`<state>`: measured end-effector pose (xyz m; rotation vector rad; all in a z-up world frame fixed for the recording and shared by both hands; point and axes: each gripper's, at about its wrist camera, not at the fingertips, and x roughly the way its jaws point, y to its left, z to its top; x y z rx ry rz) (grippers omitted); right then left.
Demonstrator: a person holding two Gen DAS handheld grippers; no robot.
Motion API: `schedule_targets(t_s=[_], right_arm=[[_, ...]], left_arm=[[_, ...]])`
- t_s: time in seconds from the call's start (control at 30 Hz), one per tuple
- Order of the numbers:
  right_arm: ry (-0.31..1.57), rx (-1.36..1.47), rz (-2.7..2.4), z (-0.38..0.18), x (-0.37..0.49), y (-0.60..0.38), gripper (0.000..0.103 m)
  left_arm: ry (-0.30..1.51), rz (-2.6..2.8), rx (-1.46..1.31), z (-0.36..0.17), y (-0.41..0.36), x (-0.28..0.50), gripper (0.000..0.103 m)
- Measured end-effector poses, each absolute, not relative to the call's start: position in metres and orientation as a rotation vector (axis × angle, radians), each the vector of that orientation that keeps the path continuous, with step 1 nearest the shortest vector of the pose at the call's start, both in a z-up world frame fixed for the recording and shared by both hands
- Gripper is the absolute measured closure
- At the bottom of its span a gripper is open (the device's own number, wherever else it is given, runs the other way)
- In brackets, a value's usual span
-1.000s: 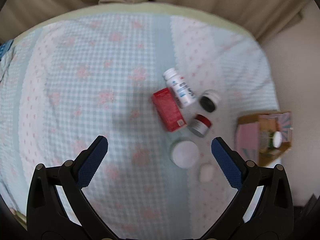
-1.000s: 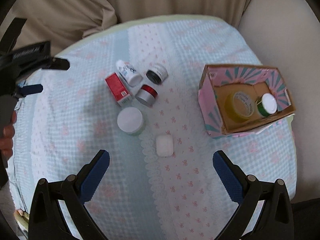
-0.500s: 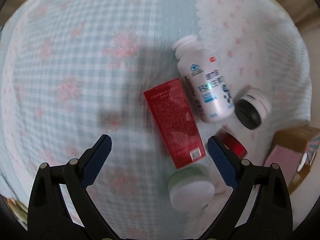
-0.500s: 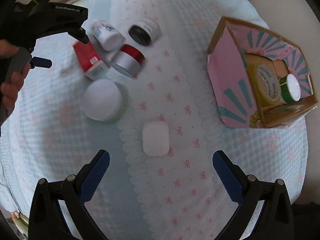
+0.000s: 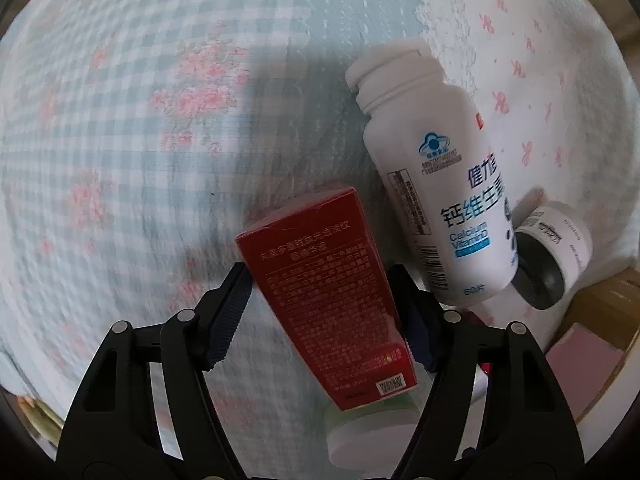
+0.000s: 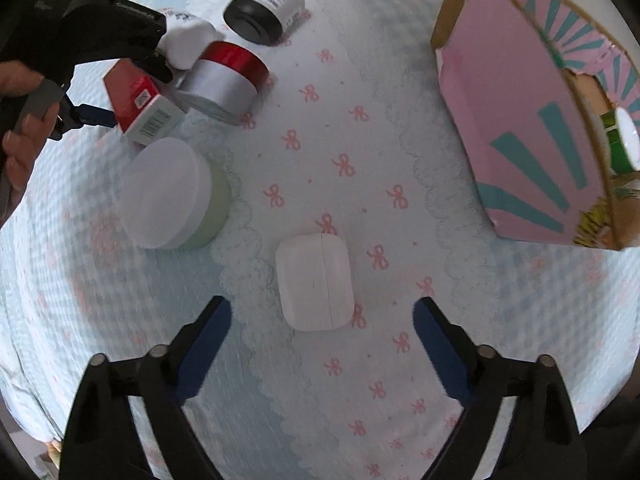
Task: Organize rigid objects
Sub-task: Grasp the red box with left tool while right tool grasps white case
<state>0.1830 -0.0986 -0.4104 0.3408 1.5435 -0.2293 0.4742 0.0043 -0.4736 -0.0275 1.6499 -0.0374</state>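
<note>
Soft, even daylight; no glare. A dim shadow falls on the checked bedspread (image 5: 120, 160) beyond the red box (image 5: 328, 300). Fisheye curvature bends both views' edges, with dark corner vignetting and motion blur toward the rims.

white bottle (image 5: 436, 184): "Calcium VitaminD", "60" | red box (image 5: 332, 300): unreadable print
</note>
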Motion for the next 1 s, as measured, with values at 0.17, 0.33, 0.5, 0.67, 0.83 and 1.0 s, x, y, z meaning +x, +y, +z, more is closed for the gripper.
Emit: schedule_targets(t_s=[0.17, 0.33, 0.5, 0.67, 0.83, 1.0], right_arm=[[1.588, 0.337, -0.238, -0.430, 0.190, -0.097, 0.022], [1.640, 0.330, -0.256, -0.445, 0.193, -0.093, 0.059], [1.640, 0.330, -0.269, -0.450, 0.192, -0.094, 0.060], [1.636, 0.323, -0.269, -0.450, 0.194, -0.094, 0.061], [1.614, 0.341, -0.266, -0.443, 0.206, -0.093, 0.061], [1.574, 0.337, -0.257, -0.426, 0.201, -0.094, 0.062]], left_arm=[[1.638, -0.046, -0.027, -0.477, -0.005, 0.475, 0.041], [1.607, -0.075, -0.006, -0.474, -0.011, 0.469, 0.055], [1.590, -0.097, -0.023, -0.469, -0.008, 0.465, 0.056], [1.581, -0.112, -0.053, -0.452, 0.007, 0.450, 0.059], [1.555, -0.138, -0.069, -0.432, 0.018, 0.440, 0.063], [1.529, -0.160, -0.066, -0.412, 0.028, 0.424, 0.065]])
